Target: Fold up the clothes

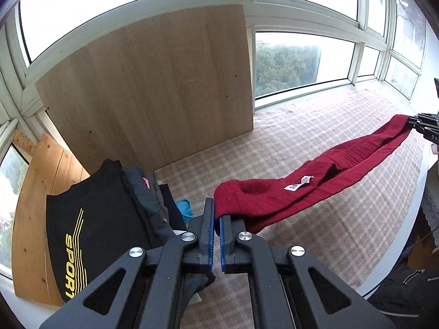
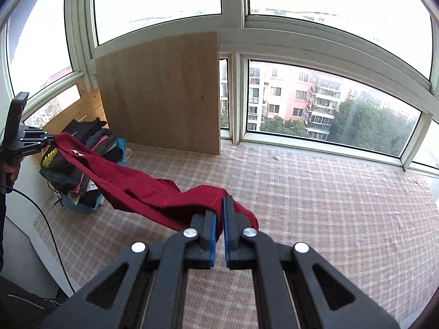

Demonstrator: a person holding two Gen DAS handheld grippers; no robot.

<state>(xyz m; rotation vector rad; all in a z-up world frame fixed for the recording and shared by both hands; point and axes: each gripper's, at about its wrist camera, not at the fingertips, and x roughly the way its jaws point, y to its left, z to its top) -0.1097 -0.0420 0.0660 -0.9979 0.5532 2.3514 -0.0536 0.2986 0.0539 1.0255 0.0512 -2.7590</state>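
Note:
A dark red knitted garment (image 1: 315,181) with a small white label hangs stretched in the air over the checked cloth surface (image 1: 329,246). My left gripper (image 1: 217,213) is shut on one end of it, by the label. My right gripper (image 2: 220,213) is shut on the opposite end. In the right wrist view the red garment (image 2: 142,189) sags in the middle between the two grippers, and the left gripper (image 2: 52,138) shows at the far left edge. In the left wrist view the right gripper (image 1: 410,124) shows at the far right edge.
A pile of folded dark clothes (image 1: 109,219), the top one black with yellow lettering, sits at the left by a wooden panel (image 1: 153,82) leaning on the window frame. A plank board (image 1: 35,205) stands behind the pile. A hand (image 2: 9,170) and cable are at the left.

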